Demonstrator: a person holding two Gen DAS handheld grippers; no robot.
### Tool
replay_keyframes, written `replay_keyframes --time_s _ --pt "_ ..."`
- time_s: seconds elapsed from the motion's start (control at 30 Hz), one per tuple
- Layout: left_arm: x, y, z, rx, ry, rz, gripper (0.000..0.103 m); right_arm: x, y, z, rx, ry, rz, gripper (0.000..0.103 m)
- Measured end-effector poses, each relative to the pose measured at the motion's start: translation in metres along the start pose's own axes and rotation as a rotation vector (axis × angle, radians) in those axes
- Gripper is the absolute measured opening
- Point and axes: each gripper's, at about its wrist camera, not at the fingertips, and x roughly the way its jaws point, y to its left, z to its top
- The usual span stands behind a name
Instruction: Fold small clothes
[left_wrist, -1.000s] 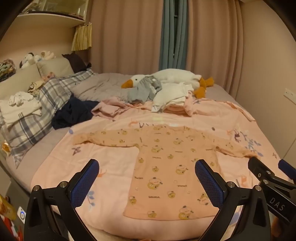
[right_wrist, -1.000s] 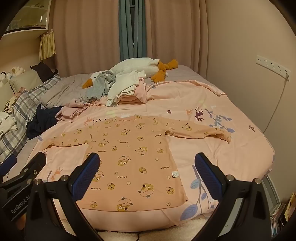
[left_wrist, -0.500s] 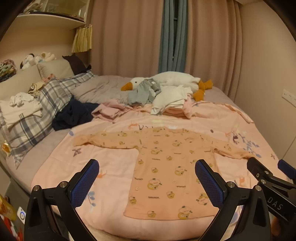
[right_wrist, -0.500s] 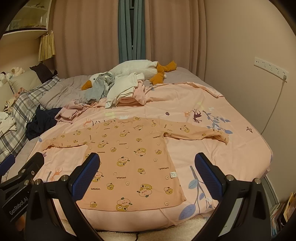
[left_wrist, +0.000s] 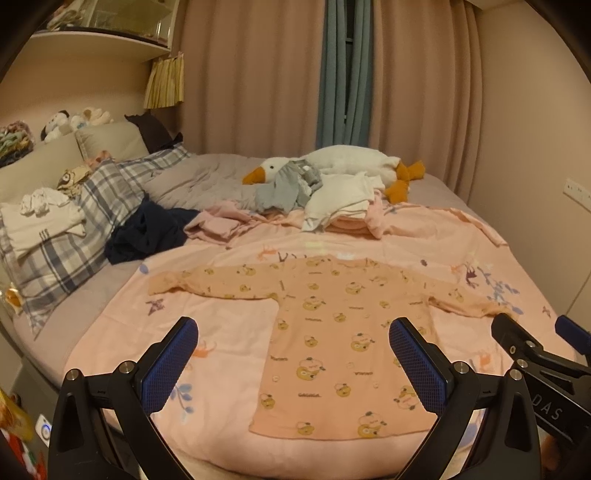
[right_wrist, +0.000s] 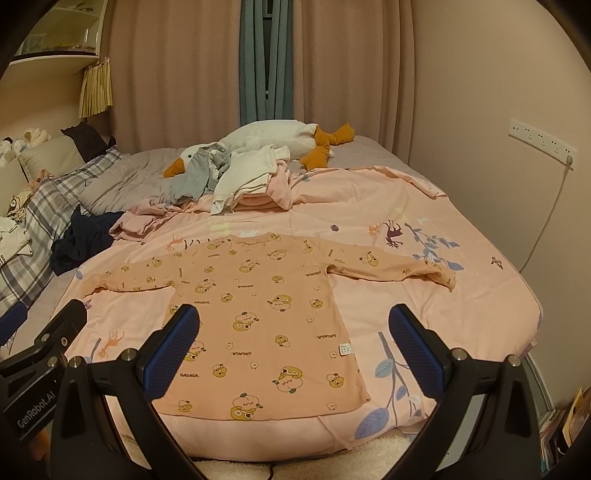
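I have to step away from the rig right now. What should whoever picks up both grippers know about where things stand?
Left gripper: open, empty, above the near edge of the bed.
Right gripper: open, empty, beside it.
Orange printed shirt: spread flat on the pink sheet, both sleeves out, hem toward you.
Done: shirt laid out. No fold made yet.
Left: fold the sleeves in, then the body. An unfolded clothes pile waits by the goose plush.

Left gripper (left_wrist: 293, 360): lower frame, blue-padded fingers (left_wrist: 168, 365) spread wide, holding nothing. Right gripper (right_wrist: 293, 356): lower frame, fingers likewise spread, holding nothing.
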Motion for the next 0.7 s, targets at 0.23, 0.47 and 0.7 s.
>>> replay_keyframes --time_s 0.23,0.47,0.7 --pt "-0.0036 0.0 -0.0011 -0.006 -0.012 -0.006 0.103 -0.0014 0.0005 0.0021 -0.002 -0.004 -0.001 0.103" --pt "-0.0038 0.0004 0.0 -0.009 -0.015 -0.008 0.103 -0.0003 -0.0019 0.0023 -0.004 -0.009 0.002 0.103" --pt "-0.0044 0.0006 0.0013 -0.006 -0.019 -0.006 0.103 -0.0026 -0.0001 0.0046 -0.011 -0.042 0.009 0.103"
